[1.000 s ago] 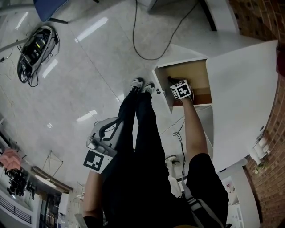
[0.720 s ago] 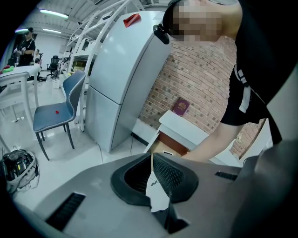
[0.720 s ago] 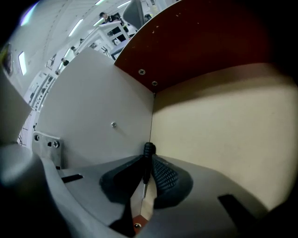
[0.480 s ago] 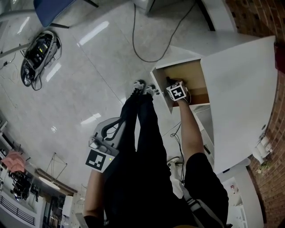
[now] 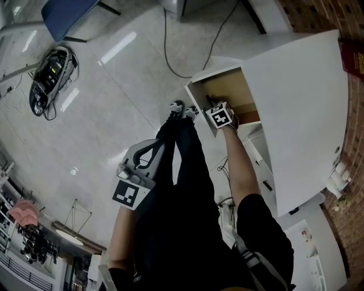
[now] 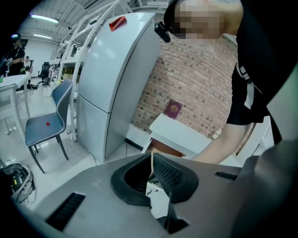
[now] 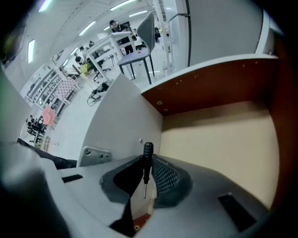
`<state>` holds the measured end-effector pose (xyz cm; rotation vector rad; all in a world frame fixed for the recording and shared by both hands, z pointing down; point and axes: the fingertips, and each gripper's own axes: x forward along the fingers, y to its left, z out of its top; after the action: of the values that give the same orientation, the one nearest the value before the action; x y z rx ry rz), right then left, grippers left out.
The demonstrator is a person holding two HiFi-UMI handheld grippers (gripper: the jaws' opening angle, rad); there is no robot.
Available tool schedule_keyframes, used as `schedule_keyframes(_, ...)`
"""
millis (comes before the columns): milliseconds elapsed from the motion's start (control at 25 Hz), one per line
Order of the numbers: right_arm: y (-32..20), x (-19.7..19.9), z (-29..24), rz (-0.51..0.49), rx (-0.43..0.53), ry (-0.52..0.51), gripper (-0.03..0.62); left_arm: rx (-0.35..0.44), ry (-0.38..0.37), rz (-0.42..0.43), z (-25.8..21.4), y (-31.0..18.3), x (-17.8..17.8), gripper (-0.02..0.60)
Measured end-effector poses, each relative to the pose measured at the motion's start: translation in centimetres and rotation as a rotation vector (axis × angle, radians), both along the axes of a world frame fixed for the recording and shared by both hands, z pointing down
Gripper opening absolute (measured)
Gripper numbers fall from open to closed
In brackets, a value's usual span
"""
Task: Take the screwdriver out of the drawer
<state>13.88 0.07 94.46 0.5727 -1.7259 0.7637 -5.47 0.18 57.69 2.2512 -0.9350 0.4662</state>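
Observation:
A slim black screwdriver [image 7: 147, 160] stands upright between the jaws of my right gripper [image 7: 148, 173], which is shut on its shaft. That gripper [image 5: 219, 115] sits at the near front corner of the open drawer [image 5: 239, 91], above its tan floor [image 7: 219, 135] and beside the white drawer front [image 7: 121, 125]. In the head view the screwdriver is hidden by the gripper. My left gripper [image 5: 136, 173] hangs low beside the person's leg, far from the drawer. Its jaws [image 6: 151, 174] are shut with nothing between them.
The white cabinet top [image 5: 296, 113] spreads right of the drawer, with lower drawers [image 5: 259, 159] beneath. The person's legs and shoes [image 5: 182, 109] stand just left of the drawer. A cable [image 5: 170, 51], a floor device [image 5: 48, 71] and a blue chair [image 5: 68, 11] lie farther off.
The head view has swung a little, and the drawer sits higher and further left in it. The right gripper stays at the drawer's front corner. The left gripper has barely moved.

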Motion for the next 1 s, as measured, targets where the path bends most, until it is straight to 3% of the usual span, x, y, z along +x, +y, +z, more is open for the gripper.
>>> schedule_keyframes(160, 0.5, 0.5, -2.3, -0.059, 0.04, 0.01, 0.109, 0.034, 0.004, 0.034, -1.1, -0.3, 1.0, 0.025)
schedule_keyframes(280, 0.6, 1.3, -4.6, -0.048, 0.065, 0.006, 0.109, 0.052, 0.015, 0.061, -2.2, -0.3, 1.7, 0.026)
schedule_keyframes(520, 0.3, 2.7, -10.9, 0.114, 0.114, -0.062, 0.109, 0.084, 0.02, 0.163, -4.0, 0.9, 4.2, 0.025)
schedule_keyframes(800, 2.7, 2.9, -17.8, 0.21, 0.187, -0.101, 0.11, 0.136, 0.035, 0.274, -5.7, 2.3, 5.9, 0.026)
schedule_keyframes(1000, 4.2, 2.8, -22.6, 0.299, 0.262, -0.123, 0.109, 0.172, 0.051, 0.324, -7.2, 2.2, 5.1, 0.025)
